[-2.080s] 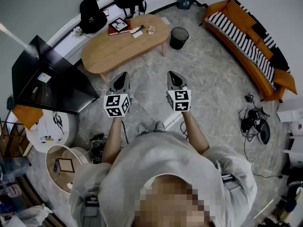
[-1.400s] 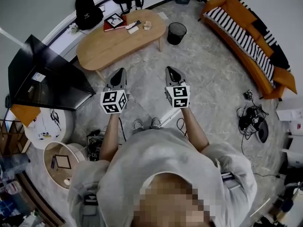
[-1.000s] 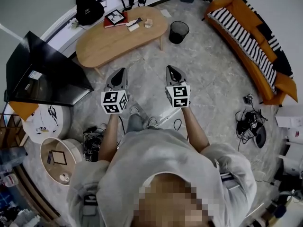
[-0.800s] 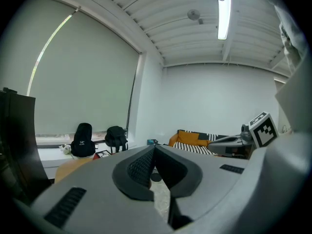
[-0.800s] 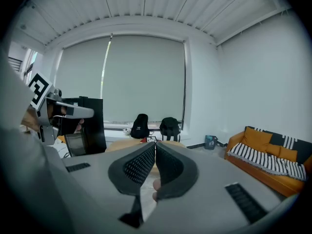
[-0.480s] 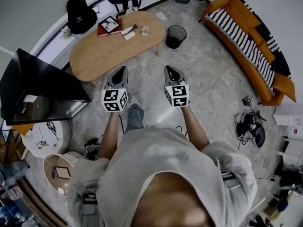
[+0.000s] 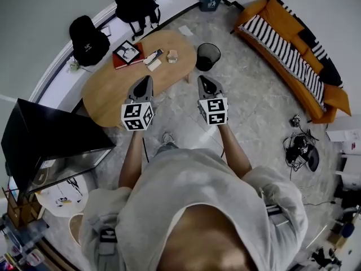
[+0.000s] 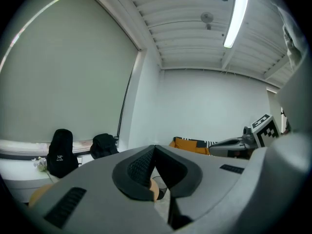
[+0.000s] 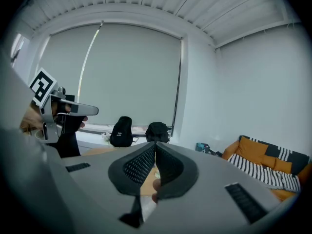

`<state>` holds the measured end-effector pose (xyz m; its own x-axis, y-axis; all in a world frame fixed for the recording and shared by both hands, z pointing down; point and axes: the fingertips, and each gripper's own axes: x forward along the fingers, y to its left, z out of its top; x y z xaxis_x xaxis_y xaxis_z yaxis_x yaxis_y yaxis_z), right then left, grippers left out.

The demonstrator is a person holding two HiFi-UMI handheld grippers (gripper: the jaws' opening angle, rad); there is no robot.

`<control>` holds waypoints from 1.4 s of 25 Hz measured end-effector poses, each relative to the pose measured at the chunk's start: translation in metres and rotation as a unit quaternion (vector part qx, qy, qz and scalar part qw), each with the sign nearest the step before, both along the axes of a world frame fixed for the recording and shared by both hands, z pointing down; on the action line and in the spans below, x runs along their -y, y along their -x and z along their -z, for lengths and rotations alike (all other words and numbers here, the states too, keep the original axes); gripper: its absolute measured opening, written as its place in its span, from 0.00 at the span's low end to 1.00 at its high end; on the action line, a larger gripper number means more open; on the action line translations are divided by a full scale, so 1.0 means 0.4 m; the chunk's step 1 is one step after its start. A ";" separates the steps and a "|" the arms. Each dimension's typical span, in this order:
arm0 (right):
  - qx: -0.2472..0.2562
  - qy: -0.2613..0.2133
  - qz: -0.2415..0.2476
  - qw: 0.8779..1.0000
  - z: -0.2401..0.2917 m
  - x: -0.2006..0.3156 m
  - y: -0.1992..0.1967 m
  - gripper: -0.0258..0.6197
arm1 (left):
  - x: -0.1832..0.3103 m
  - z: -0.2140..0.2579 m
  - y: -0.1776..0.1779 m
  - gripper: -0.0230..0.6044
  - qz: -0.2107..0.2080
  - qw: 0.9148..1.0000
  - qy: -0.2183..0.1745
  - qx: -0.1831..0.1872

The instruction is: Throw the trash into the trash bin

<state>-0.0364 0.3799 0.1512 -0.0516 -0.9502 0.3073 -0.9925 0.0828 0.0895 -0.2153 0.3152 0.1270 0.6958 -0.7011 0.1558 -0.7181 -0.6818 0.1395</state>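
Closed, empty: left tool (image 7: 146,81), right tool (image 7: 203,80), at near side of desk (image 7: 113,92). Target trash (image 7: 172,56) on desk's far end; trash bin (image 7: 208,56) on floor just beyond that end. Open jaws before reaching; pinch trash centrally, low approach, clear of nearby book (image 7: 127,53).

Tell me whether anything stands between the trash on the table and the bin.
Nothing visible does. The small crumpled piece lies near the wooden table's bin-side end, and the black mesh trash bin stands on the floor just beyond that end. Only bare tabletop and floor lie between them.
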 end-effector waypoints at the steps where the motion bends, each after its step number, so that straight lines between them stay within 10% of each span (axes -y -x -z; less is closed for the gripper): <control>1: -0.001 0.000 -0.005 1.000 0.000 0.025 -0.002 0.09 | 0.031 0.001 -0.001 0.07 -0.004 1.000 0.000 0.000; 26: 0.015 0.073 -0.018 0.997 -0.187 0.386 -0.102 0.09 | 0.426 -0.152 -0.090 0.07 -0.018 0.998 0.059 0.027; 35: 0.039 0.084 0.033 0.995 -0.205 0.645 -0.287 0.09 | 0.651 -0.166 -0.296 0.07 0.024 0.996 0.078 0.045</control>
<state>0.0786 0.1218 0.2333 -0.1414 -0.8798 0.4538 -0.9880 0.1544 -0.0085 -0.0969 0.0548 0.1935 0.6400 -0.6962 0.3252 -0.7642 -0.6206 0.1754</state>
